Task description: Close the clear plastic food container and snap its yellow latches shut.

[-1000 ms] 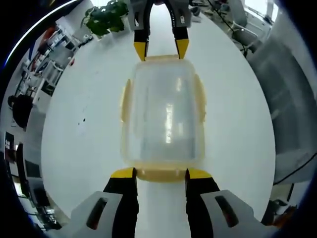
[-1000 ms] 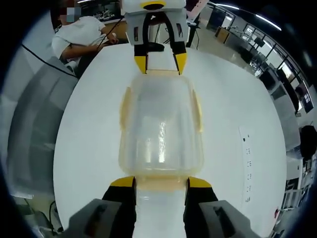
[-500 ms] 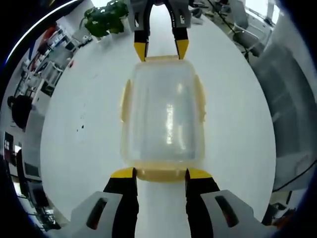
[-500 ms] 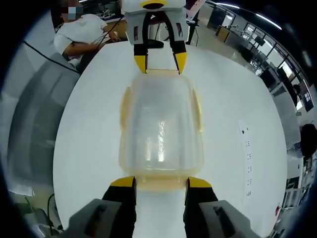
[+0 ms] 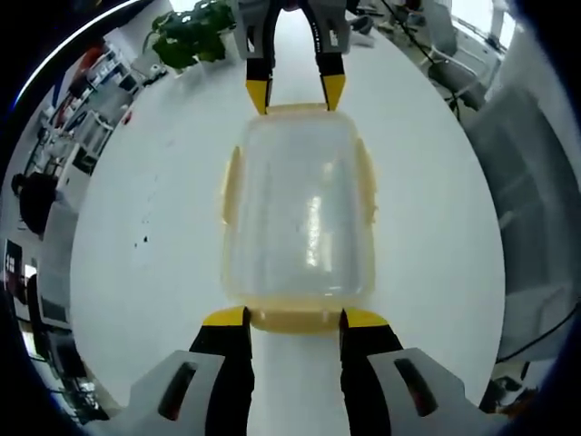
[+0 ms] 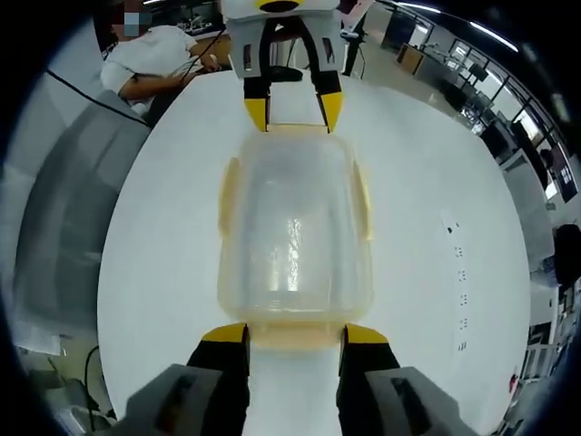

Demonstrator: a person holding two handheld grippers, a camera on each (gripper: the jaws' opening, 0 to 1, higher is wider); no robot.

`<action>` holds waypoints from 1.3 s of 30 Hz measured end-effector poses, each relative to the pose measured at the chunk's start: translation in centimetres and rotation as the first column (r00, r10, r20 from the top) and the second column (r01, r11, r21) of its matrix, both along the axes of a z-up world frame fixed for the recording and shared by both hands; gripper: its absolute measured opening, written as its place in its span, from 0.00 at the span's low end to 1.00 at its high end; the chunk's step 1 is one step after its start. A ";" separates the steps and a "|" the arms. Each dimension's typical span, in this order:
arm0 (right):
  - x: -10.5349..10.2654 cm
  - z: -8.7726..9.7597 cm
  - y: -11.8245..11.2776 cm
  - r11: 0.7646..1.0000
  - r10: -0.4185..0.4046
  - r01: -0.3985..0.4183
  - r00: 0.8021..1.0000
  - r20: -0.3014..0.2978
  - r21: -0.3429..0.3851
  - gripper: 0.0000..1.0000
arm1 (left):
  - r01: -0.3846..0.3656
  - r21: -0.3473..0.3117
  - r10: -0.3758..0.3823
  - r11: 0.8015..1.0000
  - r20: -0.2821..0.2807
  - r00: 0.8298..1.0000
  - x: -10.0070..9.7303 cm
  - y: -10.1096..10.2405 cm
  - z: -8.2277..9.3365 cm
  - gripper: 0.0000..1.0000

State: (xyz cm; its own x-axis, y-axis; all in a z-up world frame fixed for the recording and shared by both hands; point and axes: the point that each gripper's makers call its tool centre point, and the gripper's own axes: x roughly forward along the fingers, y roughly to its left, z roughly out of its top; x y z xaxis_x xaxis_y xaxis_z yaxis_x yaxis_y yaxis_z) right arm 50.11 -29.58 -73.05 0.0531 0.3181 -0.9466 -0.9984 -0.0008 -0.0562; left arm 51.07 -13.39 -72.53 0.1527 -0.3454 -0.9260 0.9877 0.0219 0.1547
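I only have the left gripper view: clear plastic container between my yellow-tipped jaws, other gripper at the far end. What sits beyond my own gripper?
Observer: In the right gripper view, a seated person in a white shirt is behind the left gripper.
Operator: Anything on the table that I miss?
Observer: A row of small dark marks on the white round table, beside the clear plastic food container.
Operator: Near latch?
Observer: The yellow end latch lies between the right gripper tips.
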 end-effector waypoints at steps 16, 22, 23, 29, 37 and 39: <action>-0.1 -1.1 -0.1 1.000 0.001 -0.001 1.000 -0.026 0.000 0.35 | -0.006 -0.009 0.006 1.000 -0.013 1.000 -0.2 -0.1 -0.9 0.35; -0.1 -1.6 -0.2 1.000 0.006 -0.006 0.999 -0.034 -0.001 0.35 | -0.008 -0.010 0.008 1.000 -0.021 1.000 -0.3 -0.1 -1.4 0.35; -0.1 -1.7 -0.2 1.000 0.006 -0.006 0.999 -0.033 -0.002 0.35 | -0.002 -0.011 0.002 1.000 -0.019 1.000 -0.3 -0.1 -1.4 0.35; 0.1 -1.8 -0.1 1.000 0.003 -0.003 0.999 -0.035 0.002 0.35 | -0.001 -0.013 0.000 1.000 -0.024 1.000 0.0 -0.1 -1.5 0.35; 0.2 -1.9 -0.2 1.000 0.000 0.000 0.999 -0.048 0.007 0.36 | 0.004 -0.026 -0.005 1.000 -0.036 0.999 0.2 -0.1 -1.5 0.35; 0.2 -1.9 -0.2 1.000 -0.001 0.001 0.999 -0.050 0.012 0.36 | 0.006 -0.027 -0.007 1.000 -0.039 0.999 0.2 -0.1 -1.6 0.35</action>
State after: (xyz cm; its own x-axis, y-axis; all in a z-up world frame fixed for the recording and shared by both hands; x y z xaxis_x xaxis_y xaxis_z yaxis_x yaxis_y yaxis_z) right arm 50.32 -29.73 -74.93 0.0058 0.3292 -0.9443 -1.0000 0.0004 -0.0060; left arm 51.31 -13.53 -74.09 0.1141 -0.3711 -0.9216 0.9932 0.0193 0.1152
